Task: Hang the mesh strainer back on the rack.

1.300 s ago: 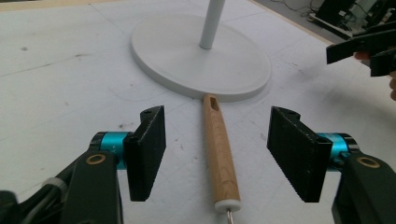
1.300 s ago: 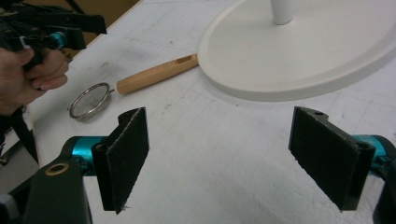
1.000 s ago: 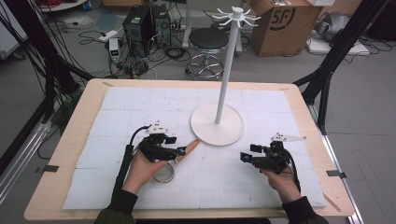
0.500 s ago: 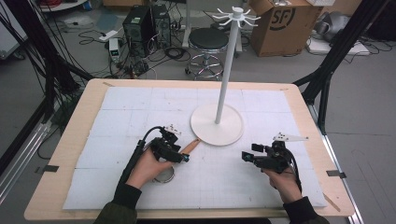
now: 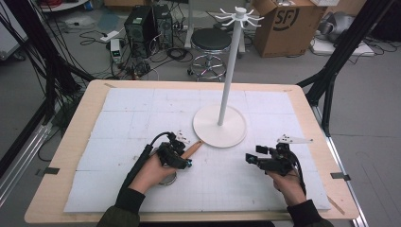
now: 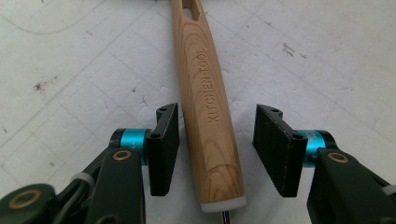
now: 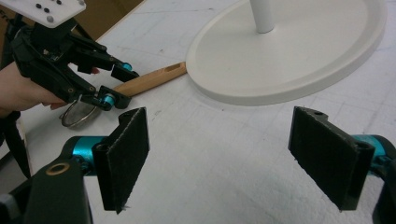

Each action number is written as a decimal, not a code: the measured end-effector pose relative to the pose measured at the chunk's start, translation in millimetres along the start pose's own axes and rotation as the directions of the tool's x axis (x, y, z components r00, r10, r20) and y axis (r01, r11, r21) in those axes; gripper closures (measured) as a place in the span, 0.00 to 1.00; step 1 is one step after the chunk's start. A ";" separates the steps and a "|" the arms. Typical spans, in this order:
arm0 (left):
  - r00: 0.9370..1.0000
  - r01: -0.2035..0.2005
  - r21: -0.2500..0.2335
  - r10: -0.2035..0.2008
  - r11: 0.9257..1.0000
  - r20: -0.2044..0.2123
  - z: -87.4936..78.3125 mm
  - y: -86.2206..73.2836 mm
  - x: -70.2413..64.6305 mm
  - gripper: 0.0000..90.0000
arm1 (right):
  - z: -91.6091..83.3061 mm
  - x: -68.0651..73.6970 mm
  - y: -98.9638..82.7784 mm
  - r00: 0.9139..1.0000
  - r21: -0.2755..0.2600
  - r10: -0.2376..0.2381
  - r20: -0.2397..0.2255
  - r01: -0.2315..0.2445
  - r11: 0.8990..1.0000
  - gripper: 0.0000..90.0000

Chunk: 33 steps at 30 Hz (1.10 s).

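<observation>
Wooden handle first: that is what I am going for. It belongs to a little strainer [image 5: 166, 178] that lies flat on the white mat [image 5: 123, 118], and the handle [image 6: 205, 98] points toward the round foot of the white stand [image 5: 220, 125]. The tip of the handle, with its hanging hole, lies just beside that foot, maybe touching it; I cannot tell. The metal bowl of the strainer peeks out under my left hand in the high view.

My left gripper [image 6: 217, 149] is down low over the handle. Its jaws sit one on each side of the wood, and they have just been closing in. I see a thin gap on one side and a wider gap on the other, so the pads do not press the handle yet. Nothing is picked up so far.

My right gripper [image 7: 233, 158] waits near the front of the table, well apart from the strainer. Its jaws are spread wide with nothing between them.

So I think the job is only at the start. The reach is done. What is left, I guess: squeeze the handle, lift the strainer, carry it up to the hooks [image 5: 239, 16] at the top of the stand, and slip the hole over one. All the hooks look bare now.
</observation>
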<state>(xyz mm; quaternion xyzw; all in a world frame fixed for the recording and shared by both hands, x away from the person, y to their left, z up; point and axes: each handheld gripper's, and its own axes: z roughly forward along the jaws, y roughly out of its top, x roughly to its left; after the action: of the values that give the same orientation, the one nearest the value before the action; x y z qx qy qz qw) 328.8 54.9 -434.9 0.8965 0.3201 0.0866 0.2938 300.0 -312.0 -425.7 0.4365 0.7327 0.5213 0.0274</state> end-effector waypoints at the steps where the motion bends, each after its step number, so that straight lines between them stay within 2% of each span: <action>1: 1.000 0.006 -0.010 -0.006 1.000 -0.004 0.9 -0.1 -1.4 0.57 | -0.4 0.0 0.1 1.000 -0.002 0.000 0.003 0.000 1.000 0.22; 3: 1.000 -0.011 0.006 0.012 1.000 -0.015 -0.1 0.2 -2.5 0.57 | -1.4 0.1 0.2 1.000 -0.009 -0.002 0.007 0.003 1.000 0.22; 8: 0.999 -0.015 0.013 0.015 1.000 -0.030 0.0 1.1 -6.0 0.60 | -3.5 0.3 1.0 1.000 -0.033 -0.006 0.009 0.007 0.999 0.22; 10: 0.999 -0.016 0.021 0.017 1.000 -0.031 0.1 2.3 -7.3 0.62 | -4.2 0.9 1.5 1.000 -0.044 -0.022 0.005 0.023 0.999 0.22; 12: 0.999 -0.035 0.034 0.036 0.999 -0.034 -0.2 4.1 -9.9 0.66 | -5.4 3.6 1.9 0.999 -0.059 -0.042 0.013 0.043 0.997 0.22; 14: 0.998 -0.051 0.033 0.052 0.998 -0.029 -0.3 4.2 -11.9 0.72 | -7.4 6.6 2.6 0.996 -0.088 -0.078 0.030 0.080 0.993 0.21; 17: 0.998 -0.056 0.036 0.057 0.998 -0.025 -0.5 4.2 -11.9 0.75 | -11.6 9.7 3.8 0.993 -0.138 -0.110 0.032 0.114 0.984 0.20; 21: 0.998 -0.059 0.038 0.061 0.998 -0.032 -0.4 4.7 -12.8 0.76 | -15.1 10.8 5.1 0.991 -0.174 -0.131 0.036 0.135 0.975 0.20; 22: 0.997 -0.060 0.042 0.062 0.997 -0.036 -0.3 5.0 -13.9 0.76 | -15.1 10.1 5.3 0.992 -0.179 -0.123 0.038 0.128 0.976 0.20; 24: 0.995 -0.079 0.053 0.082 0.995 -0.051 0.1 6.7 -16.8 0.76 | -15.6 9.2 5.3 0.993 -0.178 -0.115 0.036 0.120 0.977 0.20; 27: 0.989 -0.121 0.069 0.126 0.990 -0.083 0.2 8.1 -22.8 0.76 | -16.7 9.7 5.4 0.992 -0.187 -0.120 0.038 0.125 0.974 0.20; 30: 0.979 -0.158 0.077 0.167 0.984 -0.121 0.4 8.6 -29.0 0.77 | -17.2 10.2 5.0 0.992 -0.182 -0.120 0.050 0.127 0.975 0.21; 33: 0.973 -0.179 0.087 0.189 0.980 -0.131 0.1 9.6 -31.1 0.77 | -19.1 10.7 4.7 0.991 -0.186 -0.118 0.059 0.127 0.974 0.21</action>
<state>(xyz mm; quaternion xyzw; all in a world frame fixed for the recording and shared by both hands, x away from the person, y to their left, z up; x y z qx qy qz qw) 309.6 29.5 -428.4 0.9244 0.2583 0.1636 0.2279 286.8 -318.6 -408.8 0.3983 0.7044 0.5755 0.1183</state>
